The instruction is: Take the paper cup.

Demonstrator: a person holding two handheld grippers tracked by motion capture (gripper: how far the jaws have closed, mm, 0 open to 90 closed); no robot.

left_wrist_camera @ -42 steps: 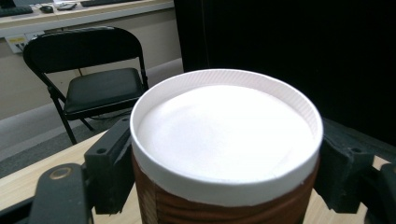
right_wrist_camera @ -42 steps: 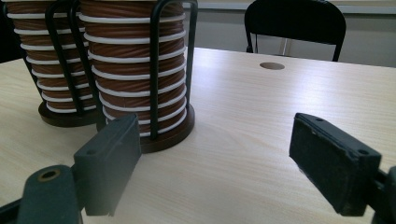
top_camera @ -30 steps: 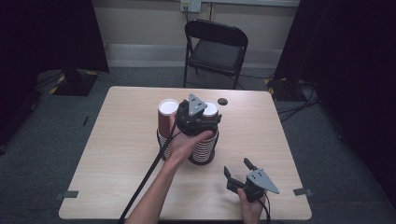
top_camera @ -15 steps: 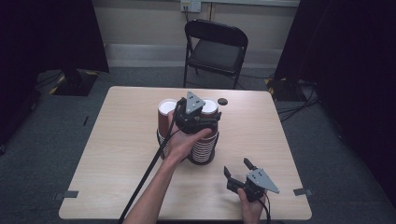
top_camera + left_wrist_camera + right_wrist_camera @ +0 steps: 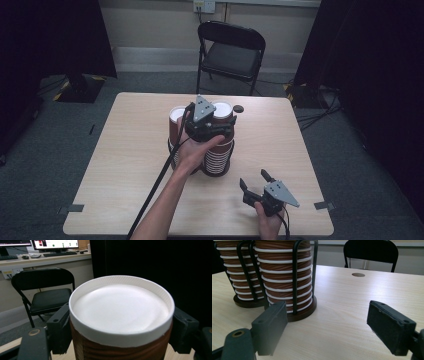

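Observation:
Two tall stacks of brown ribbed cups with white rims stand in black wire holders mid-table, a left stack and a right stack. My left gripper is at the top of the right stack. Its jaws have just closed in further and are shut on the top cup, one pad pressing on each side below the white rim. My right gripper rests low near the front right of the table. It is open with nothing between its pads, and the stacks stand ahead to its left.
The wooden table has a small dark round hole behind the stacks. A black folding chair stands beyond the far edge. The round holder base sits just ahead of the right gripper's left jaw.
The left gripper has shifted slightly at the top of the right stack, the hand still wrapped around it. The right gripper has not moved.

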